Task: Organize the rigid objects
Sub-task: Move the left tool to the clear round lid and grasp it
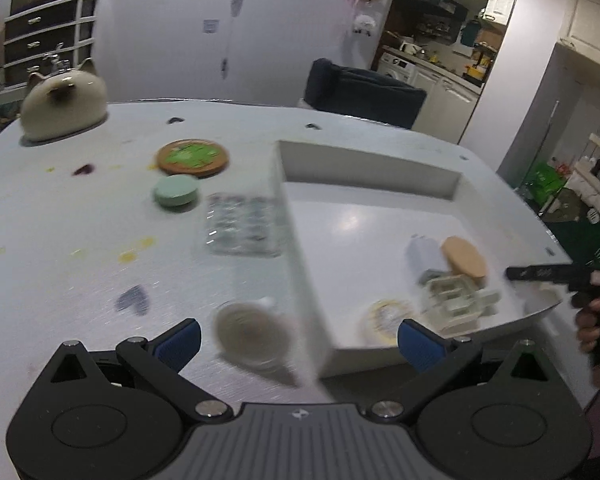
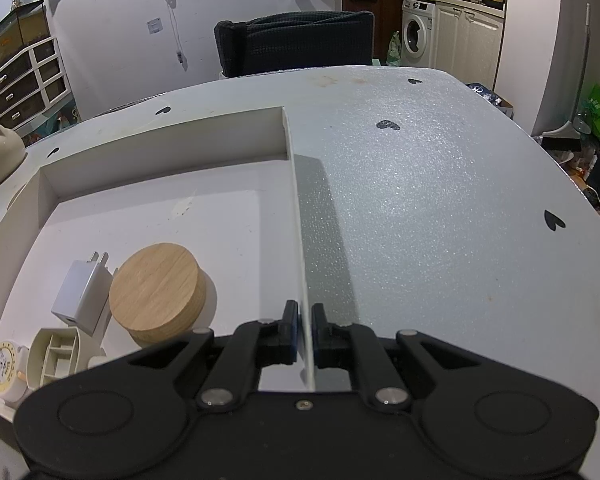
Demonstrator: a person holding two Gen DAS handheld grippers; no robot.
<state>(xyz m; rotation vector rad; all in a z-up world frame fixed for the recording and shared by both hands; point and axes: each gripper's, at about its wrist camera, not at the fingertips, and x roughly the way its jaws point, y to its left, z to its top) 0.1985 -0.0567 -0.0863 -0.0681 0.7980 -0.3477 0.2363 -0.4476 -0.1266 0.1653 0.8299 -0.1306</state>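
table: white tabletop (image 2: 420, 200), black heart marks
tray (image 2: 296, 216): one, holds four bits
loose: cup (image 1: 252, 336), green puck (image 1: 177, 194)
right gripper (image 2: 305, 332): clamped on tray wall
left gripper (image 1: 299, 338): jaws wide apart, empty

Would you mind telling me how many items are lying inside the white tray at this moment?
4, all in the tray's near left corner: white charger, wooden lid right of it, cream divided holder in front, yellow-rimmed disc leftmost. More may hide behind the right tool.
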